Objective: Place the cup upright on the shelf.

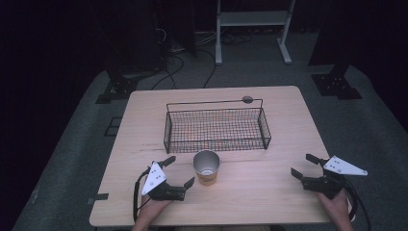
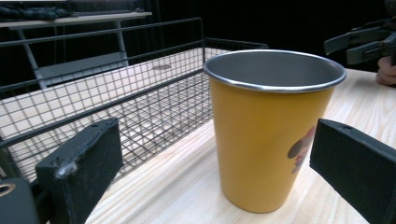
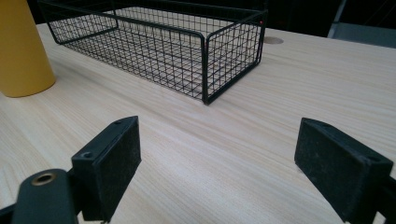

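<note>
A pale, light-grained wooden table (image 1: 269, 192) with rounded corners sits in a dark room, seen from above and from each gripper's own camera. At the near left, a person's left hand (image 1: 153, 208) comes up from the bottom edge holding the left gripper (image 1: 179, 172), a black two-jaw tool topped by a grey three-cornered plate, with a black cable looping off its left side. Its jaws are spread wide and point to the right, toward a yellow tapered metal cup (image 1: 207, 167) that stands upright just beyond the jaw tips, not touching them. In the left gripper view the cup (image 2: 270, 130) rises between the two matte black, rough-edged jaw pads, with a smooth yellow wall, a bare silvery rim and lining, and a small dark printed figure partly cut off by the right pad. Just behind the cup lies a black, rectangular wire-mesh basket (image 1: 217, 129), shallow, with a taller wire rail along its far side; wood shows through its grid. At the near right, the person's right hand (image 1: 335, 206) holds the right gripper (image 1: 305, 166), jaws likewise wide apart and pointing left over bare wood, well apart from the cup. In the right gripper view the cup (image 3: 22, 49) is cropped at the upper left corner and the basket (image 3: 163, 42) lies near it. The floor and stands beyond the table are dim and hard to make out.
</note>
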`<state>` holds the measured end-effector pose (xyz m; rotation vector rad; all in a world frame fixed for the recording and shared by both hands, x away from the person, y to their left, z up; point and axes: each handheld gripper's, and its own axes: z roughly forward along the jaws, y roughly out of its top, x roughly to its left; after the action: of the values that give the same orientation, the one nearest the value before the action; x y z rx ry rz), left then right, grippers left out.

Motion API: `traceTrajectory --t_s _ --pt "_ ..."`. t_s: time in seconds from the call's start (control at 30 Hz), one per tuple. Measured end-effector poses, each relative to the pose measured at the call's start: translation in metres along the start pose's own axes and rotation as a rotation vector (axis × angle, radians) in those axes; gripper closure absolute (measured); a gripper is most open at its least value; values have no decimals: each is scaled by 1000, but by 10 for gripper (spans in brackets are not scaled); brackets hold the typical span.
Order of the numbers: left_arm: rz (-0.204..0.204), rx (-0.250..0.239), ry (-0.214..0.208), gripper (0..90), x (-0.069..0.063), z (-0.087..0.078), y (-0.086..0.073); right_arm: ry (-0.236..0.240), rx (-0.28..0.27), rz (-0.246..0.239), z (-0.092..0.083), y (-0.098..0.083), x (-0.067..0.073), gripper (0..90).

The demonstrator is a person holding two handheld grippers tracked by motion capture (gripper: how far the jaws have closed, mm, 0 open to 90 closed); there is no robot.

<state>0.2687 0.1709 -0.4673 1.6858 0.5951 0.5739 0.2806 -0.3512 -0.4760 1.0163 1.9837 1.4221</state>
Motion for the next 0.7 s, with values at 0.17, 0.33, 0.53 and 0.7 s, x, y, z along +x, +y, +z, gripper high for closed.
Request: traceTrajectory --t_s 0.17,0.33,0.53,0.7 --pt "18 10 -20 17 -5 3 1 2 -1 -1 0 0 0 135" --pt "16 20 -43 17 -9 9 1 2 0 1 0 0 0 135" --pt "19 52 -61 17 -16 19 0 -1 3 3 0 0 0 134" --pt "12 72 -52 17 -18 26 0 0 5 0 1 0 0 135"
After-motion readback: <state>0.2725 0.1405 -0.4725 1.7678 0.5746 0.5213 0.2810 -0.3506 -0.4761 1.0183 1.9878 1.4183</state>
